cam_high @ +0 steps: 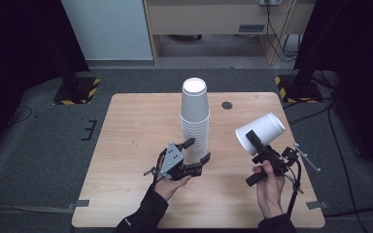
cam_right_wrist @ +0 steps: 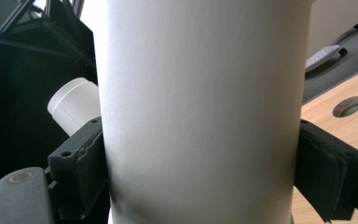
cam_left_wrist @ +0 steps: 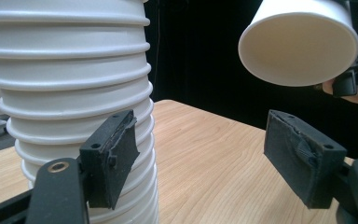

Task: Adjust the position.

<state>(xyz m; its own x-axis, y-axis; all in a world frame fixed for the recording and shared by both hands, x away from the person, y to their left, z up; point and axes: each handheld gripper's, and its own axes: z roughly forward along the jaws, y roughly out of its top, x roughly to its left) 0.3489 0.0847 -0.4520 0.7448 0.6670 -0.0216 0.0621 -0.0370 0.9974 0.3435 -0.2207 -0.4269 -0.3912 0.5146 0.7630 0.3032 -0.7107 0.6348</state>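
A wooden bench [cam_high: 141,121] is seen from above, with a small round grommet hole [cam_high: 227,105] toward its 1 o'clock edge. Near the bench's middle a tall stack of white paper cups [cam_high: 194,121] is stood upside down, apparently upright. At about 4 o'clock from the stack, well apart from it, a single paper cup [cam_high: 261,133] is held off the bench, tilted with its open mouth turned toward 8 o'clock. This cup is pinched across its wall by the right hand-held gripper [cam_high: 253,141], its pads [cam_right_wrist: 79,172] pressed against both sides. At the stack's foot, toward 7 o'clock, the left hand-held gripper [cam_high: 197,150] is held with its jaws spread; one pad [cam_left_wrist: 114,154] lies just beside the lowest rims, though contact cannot be told. By judgement, one cup is already separate from the stack; whether it is to be added or set aside remains undone.
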